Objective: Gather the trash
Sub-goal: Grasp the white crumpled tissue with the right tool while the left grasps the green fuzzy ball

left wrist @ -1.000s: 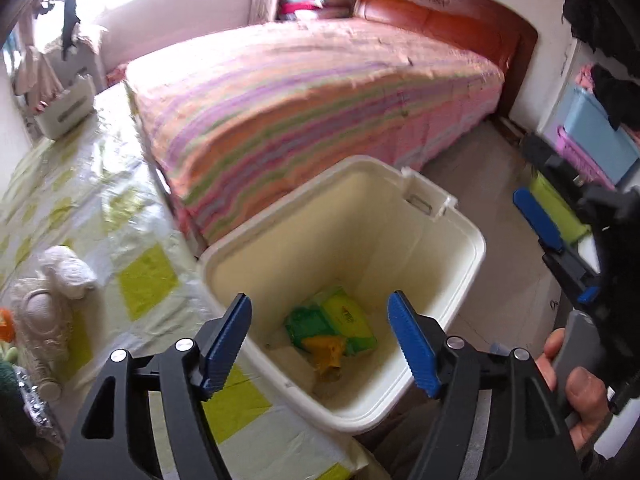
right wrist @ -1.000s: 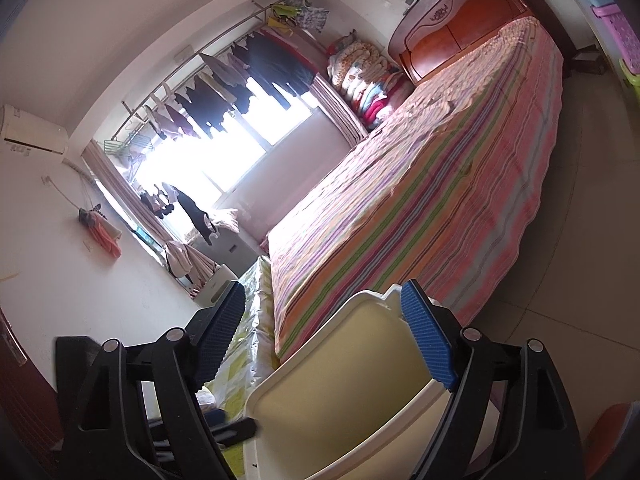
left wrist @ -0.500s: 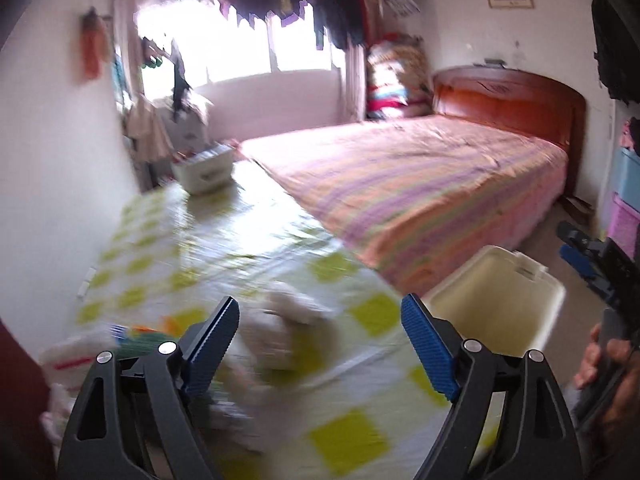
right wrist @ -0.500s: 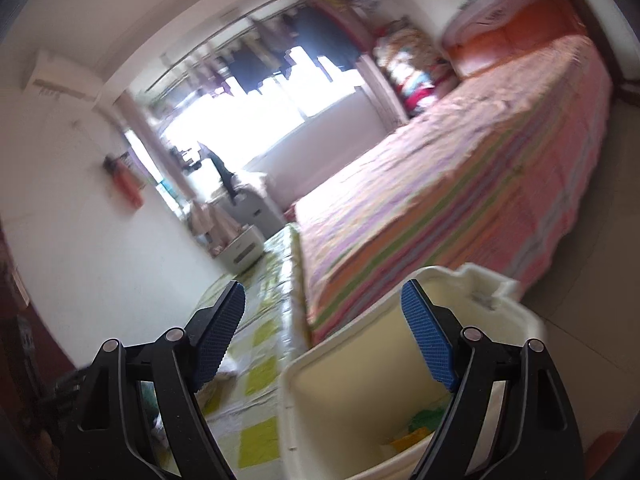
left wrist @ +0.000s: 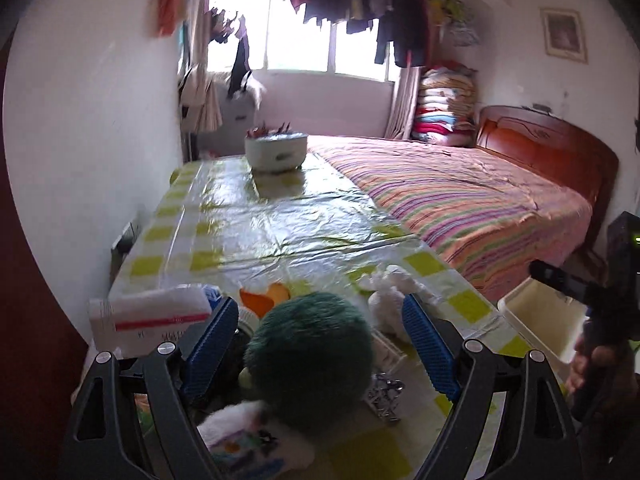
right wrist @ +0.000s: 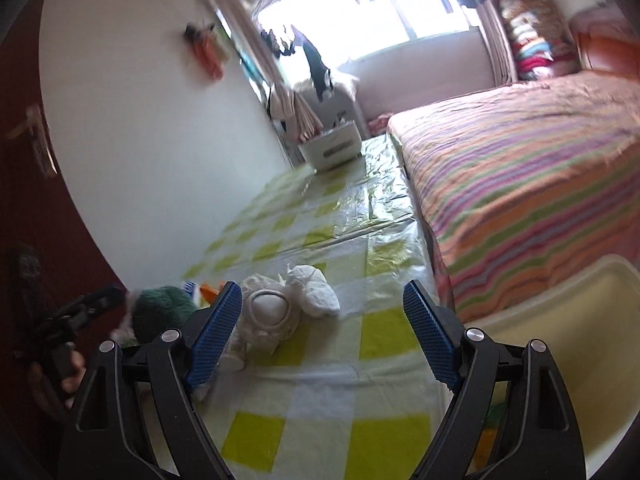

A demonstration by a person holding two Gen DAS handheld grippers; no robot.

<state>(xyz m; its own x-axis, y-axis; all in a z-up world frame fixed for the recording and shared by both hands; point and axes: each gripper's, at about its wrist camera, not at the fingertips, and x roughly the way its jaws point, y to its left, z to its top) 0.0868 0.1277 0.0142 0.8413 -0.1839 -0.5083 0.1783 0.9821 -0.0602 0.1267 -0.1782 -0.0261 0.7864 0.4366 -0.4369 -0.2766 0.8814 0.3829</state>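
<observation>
A cream plastic trash bin [left wrist: 540, 320] stands off the table's right edge; it also shows in the right wrist view [right wrist: 568, 320]. My left gripper [left wrist: 320, 344] is open and empty, low over a dark green fuzzy toy [left wrist: 312, 352]. My right gripper [right wrist: 322, 340] is open and empty above the checked tablecloth [right wrist: 320, 240]. A crumpled white wad [right wrist: 316, 288] lies beside a white round toy [right wrist: 268, 316]; the wad also shows in the left wrist view [left wrist: 394, 292].
A white tissue pack with a red stripe [left wrist: 152, 316] lies at the table's near left. A white tub [left wrist: 276, 152] stands at the far end. A striped bed [left wrist: 460, 200] runs along the table's right side. A wall [left wrist: 92, 120] bounds the left.
Both grippers swung left, away from the bin toward the table. The left one has dropped low over the green toy and the clutter. Both stay open.
</observation>
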